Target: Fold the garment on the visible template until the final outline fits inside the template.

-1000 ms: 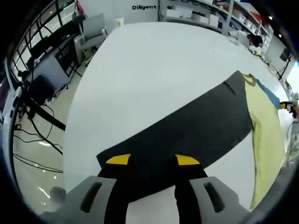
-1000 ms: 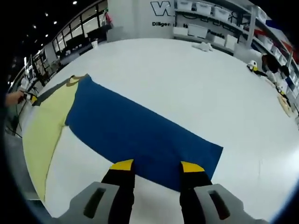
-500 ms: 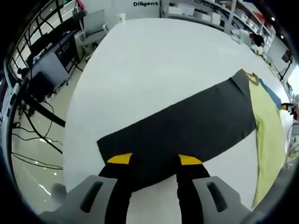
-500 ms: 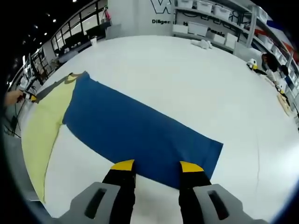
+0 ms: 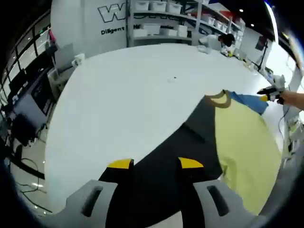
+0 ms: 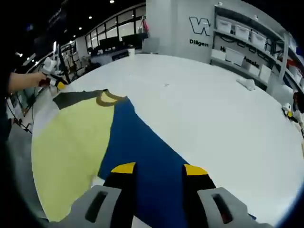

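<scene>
A garment lies spread on the white table: yellow body (image 5: 242,142), tan collar (image 5: 219,99), dark grey sleeve (image 5: 190,137) and blue sleeve (image 6: 142,147). In the left gripper view the grey sleeve runs from the collar down between my left gripper's (image 5: 155,164) yellow-tipped jaws, which stand apart. In the right gripper view the blue sleeve runs from the collar (image 6: 107,98) down between my right gripper's (image 6: 159,168) jaws, also apart. The yellow body (image 6: 71,142) lies left of the blue sleeve. A strip of blue (image 5: 249,102) shows past the collar.
A person's hand holding a small device (image 5: 274,90) hovers at the table edge beyond the collar, and the same hand (image 6: 50,76) appears at the left of the right gripper view. Shelves with white bins (image 6: 247,33) line the far wall. Wide bare tabletop (image 5: 128,95) lies beyond the garment.
Both cameras have swung in toward the garment's body. The collar and yellow body now sit much closer, and each sleeve runs steeply toward the jaws instead of lying stretched sideways.
</scene>
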`<state>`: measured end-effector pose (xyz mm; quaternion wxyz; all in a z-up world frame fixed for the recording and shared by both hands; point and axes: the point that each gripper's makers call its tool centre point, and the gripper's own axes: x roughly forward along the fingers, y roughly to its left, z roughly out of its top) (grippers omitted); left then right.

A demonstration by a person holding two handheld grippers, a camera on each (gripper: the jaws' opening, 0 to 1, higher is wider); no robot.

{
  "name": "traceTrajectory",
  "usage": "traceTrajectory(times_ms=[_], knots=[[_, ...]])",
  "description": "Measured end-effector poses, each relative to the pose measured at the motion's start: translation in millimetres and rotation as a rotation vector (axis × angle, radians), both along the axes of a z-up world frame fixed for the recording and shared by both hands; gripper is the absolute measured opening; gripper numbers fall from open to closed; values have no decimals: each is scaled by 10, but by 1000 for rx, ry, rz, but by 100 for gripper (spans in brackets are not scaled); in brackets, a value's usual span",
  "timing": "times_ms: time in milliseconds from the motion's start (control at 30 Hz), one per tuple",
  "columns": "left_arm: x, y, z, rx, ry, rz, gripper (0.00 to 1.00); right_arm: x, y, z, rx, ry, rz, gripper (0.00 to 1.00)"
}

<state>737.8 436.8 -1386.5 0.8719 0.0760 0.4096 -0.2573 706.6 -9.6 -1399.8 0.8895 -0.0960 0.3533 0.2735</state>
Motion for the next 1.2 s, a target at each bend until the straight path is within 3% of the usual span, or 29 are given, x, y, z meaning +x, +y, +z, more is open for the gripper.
traceTrajectory(times_ms=[200, 367, 433, 467, 500, 567, 600, 667, 700, 767, 833, 1000, 1200], knots=[[123, -740, -282, -44, 62, -126, 35, 284, 770, -199, 57, 30, 128, 32], [160, -1009, -478, -21, 117, -193, 38, 351, 1208, -273, 59, 27, 230, 38], [160, -993, -571, -3, 145, -192, 42, 376, 1246, -343, 27, 41, 245, 42], [282, -973, -561, 16, 83, -205, 38, 383, 1245, -361, 19, 43, 248, 44], [270, -937, -595, 25, 120, -184, 35, 388, 1228, -414, -15, 46, 265, 46], [302, -913, -571, 32, 119, -177, 34, 409, 1216, -457, -62, 0, 281, 50], [321, -909, -570, 38, 113, -172, 36, 415, 1223, -457, -79, -9, 307, 52], [304, -960, -565, 36, 102, -180, 44, 423, 1212, -446, -46, -6, 279, 54], [287, -1009, -572, 46, 82, -214, 49, 429, 1208, -444, -44, -11, 278, 56], [272, -1041, -587, 76, 58, -243, 57, 502, 1138, -448, -41, -11, 220, 64], [254, -1063, -607, 92, 42, -242, 61, 478, 1158, -439, -30, -25, 254, 64], [251, -1071, -610, 61, -9, -211, 71, 499, 1128, -417, -1, -74, 234, 69], [165, -1092, -644, 42, -56, -200, 91, 507, 1119, -406, 7, -62, 260, 78]])
